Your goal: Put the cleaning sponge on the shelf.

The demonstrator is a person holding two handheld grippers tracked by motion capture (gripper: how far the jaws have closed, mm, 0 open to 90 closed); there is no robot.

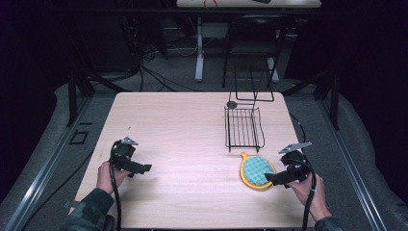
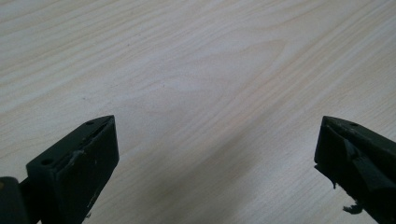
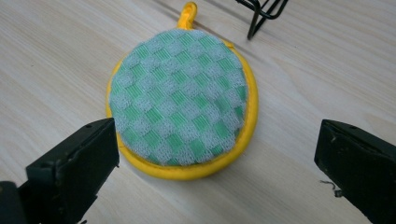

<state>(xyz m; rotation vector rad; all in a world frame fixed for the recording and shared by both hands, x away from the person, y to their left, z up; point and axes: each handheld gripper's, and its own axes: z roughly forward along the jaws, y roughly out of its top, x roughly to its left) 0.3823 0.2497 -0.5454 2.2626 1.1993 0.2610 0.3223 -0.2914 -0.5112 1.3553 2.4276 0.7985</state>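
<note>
Right claw (image 3: 217, 154) open over pot holder (image 3: 182, 98) | left claw (image 2: 217, 154) open | wire rack (image 1: 243, 128) empty

Right gripper (image 3: 217, 158) jaws wide apart, near edge of green-checked yellow-rimmed pad (image 3: 182, 98) between them. Wire rack (image 3: 259, 11) far right.

This looks like a lab or recording studio, not a home. A pale wood-grain surface (image 1: 183, 144) stands alone at the centre of the frame, ringed by black drapes and dark metal framing (image 1: 72, 96) at the left and right edges. Grey carpet (image 1: 178, 79) runs behind it, with loose cables (image 1: 149, 72) trailing across the upper left. At the top of the frame stands a second desk on white legs (image 1: 199, 53), with a black chair frame (image 1: 250, 53) beside it.
</note>
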